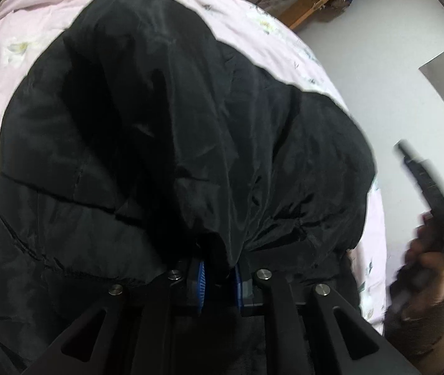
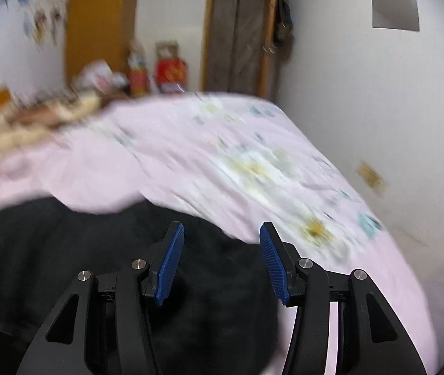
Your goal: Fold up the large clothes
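Observation:
A big black padded jacket (image 1: 159, 140) lies spread over a pink flowered bedsheet (image 1: 9, 62). A fold of the jacket's cloth is pinched between the blue pads of my left gripper (image 1: 218, 268), which is shut on it. In the left wrist view a hand (image 1: 425, 268) at the far right holds my right gripper (image 1: 437, 162) above the bed's edge. In the blurred right wrist view that right gripper (image 2: 222, 234) is open, with nothing between its blue pads (image 2: 172, 259). It hovers over the jacket (image 2: 97, 250) and the bedsheet (image 2: 190, 162).
A white wall (image 2: 362, 109) runs close along the bed's right side, with a grey panel (image 2: 395, 4) on it. Beyond the bed stand a wooden-framed door (image 2: 237, 37), an orange wardrobe (image 2: 100, 28) and red boxes (image 2: 172, 72). Clutter lies at the bed's far left.

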`<action>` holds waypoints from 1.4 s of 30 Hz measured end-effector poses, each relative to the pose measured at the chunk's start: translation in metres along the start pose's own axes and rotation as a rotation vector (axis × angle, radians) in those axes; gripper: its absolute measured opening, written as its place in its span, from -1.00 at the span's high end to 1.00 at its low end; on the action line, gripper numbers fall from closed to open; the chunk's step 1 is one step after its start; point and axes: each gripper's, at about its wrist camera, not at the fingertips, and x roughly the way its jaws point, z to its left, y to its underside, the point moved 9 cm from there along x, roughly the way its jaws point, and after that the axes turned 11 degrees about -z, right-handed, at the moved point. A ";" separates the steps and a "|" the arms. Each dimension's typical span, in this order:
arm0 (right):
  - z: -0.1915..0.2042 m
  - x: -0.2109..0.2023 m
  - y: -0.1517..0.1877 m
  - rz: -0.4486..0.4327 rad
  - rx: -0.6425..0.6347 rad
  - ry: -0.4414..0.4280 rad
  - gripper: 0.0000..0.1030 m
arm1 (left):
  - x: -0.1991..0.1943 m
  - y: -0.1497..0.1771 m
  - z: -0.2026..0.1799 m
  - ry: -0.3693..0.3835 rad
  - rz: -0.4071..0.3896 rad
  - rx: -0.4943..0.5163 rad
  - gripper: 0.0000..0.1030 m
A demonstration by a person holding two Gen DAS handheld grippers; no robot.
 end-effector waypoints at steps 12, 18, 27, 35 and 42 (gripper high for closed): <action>0.088 0.024 0.080 0.267 -0.192 -0.352 0.00 | -0.091 -0.053 0.011 -0.094 -0.184 0.146 -0.13; 0.069 0.007 0.132 0.340 -0.204 -0.340 0.00 | -0.105 -0.112 0.009 -0.134 -0.279 0.154 -0.18; 0.070 -0.012 0.033 0.150 -0.056 -0.379 0.00 | -0.048 -0.155 0.009 -0.286 -0.234 0.305 -0.18; 0.112 0.047 0.087 0.326 -0.143 -0.416 -0.01 | -0.004 -0.139 0.060 -0.414 -0.124 0.320 -0.20; 0.098 0.037 0.126 0.279 -0.142 -0.446 0.01 | 0.018 -0.115 0.085 -0.404 -0.127 0.335 -0.29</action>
